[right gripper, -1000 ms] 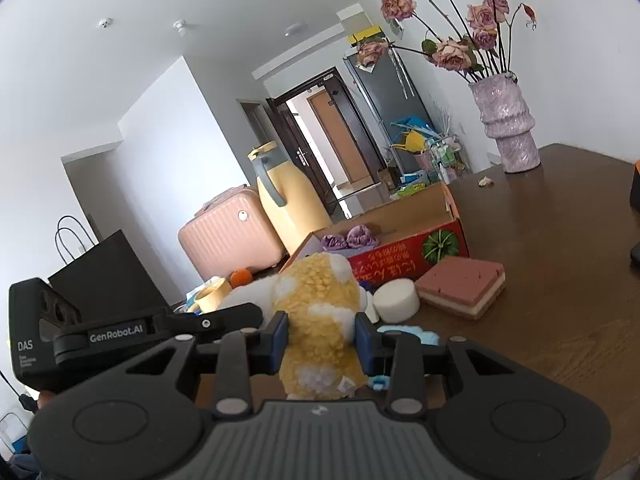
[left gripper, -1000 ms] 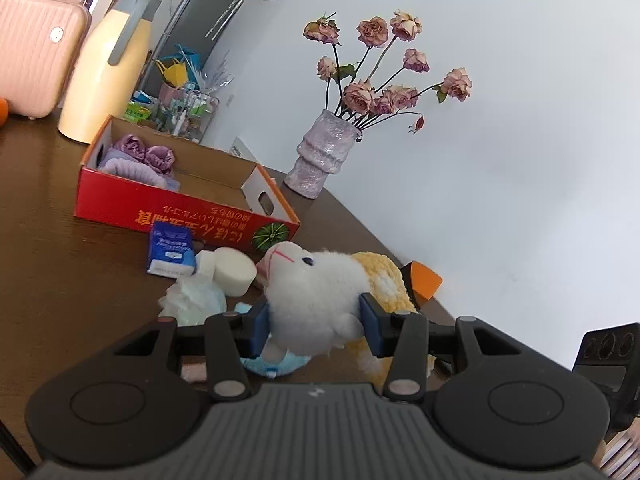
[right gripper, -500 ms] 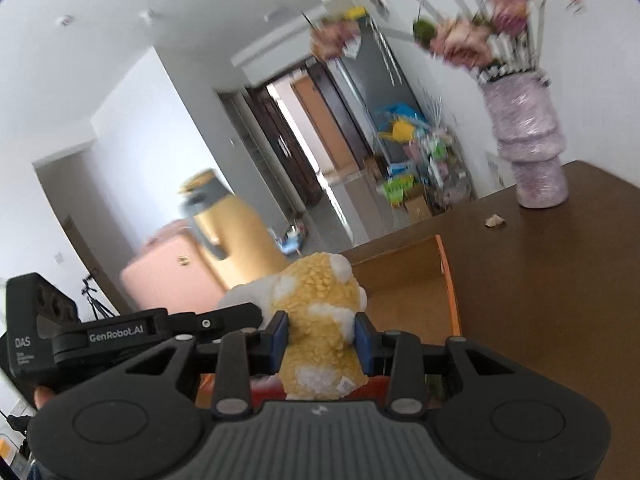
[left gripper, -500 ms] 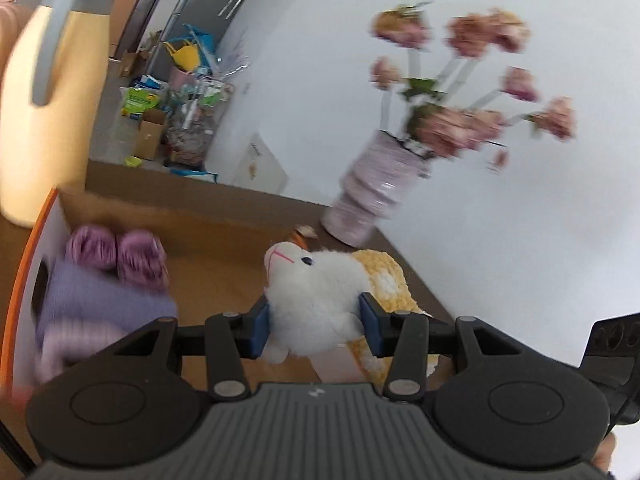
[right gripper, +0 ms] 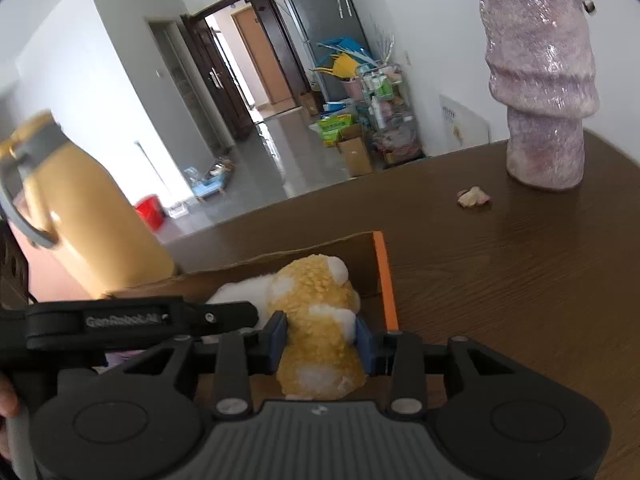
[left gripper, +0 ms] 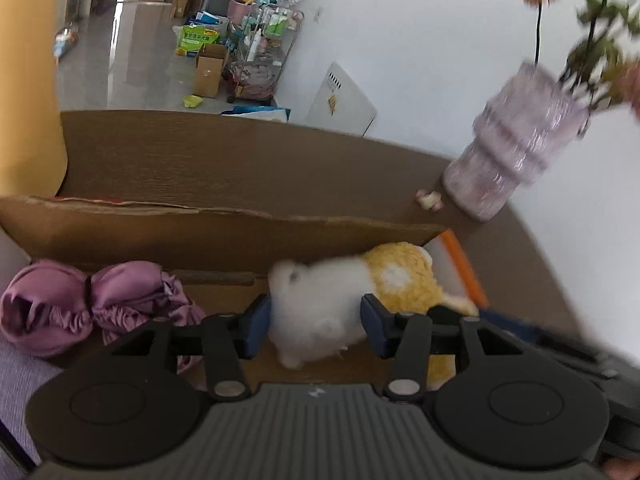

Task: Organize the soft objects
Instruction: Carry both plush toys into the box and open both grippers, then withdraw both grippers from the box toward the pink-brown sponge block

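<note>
Clearly the left tongs (left gripper: 316,320), whose jaws have just been opening, bracket the white end of the plush toy (left gripper: 320,304), while the right tongs (right gripper: 322,340) are clamped on its yellow end. It hangs low inside the cardboard box (left gripper: 224,236), beside a purple satin bonnet (left gripper: 92,300). Being light, squashy and unbreakable, the toy is best pinched across its fuller body. A vase (right gripper: 540,92) stands well apart on the bench (right gripper: 520,280).
</note>
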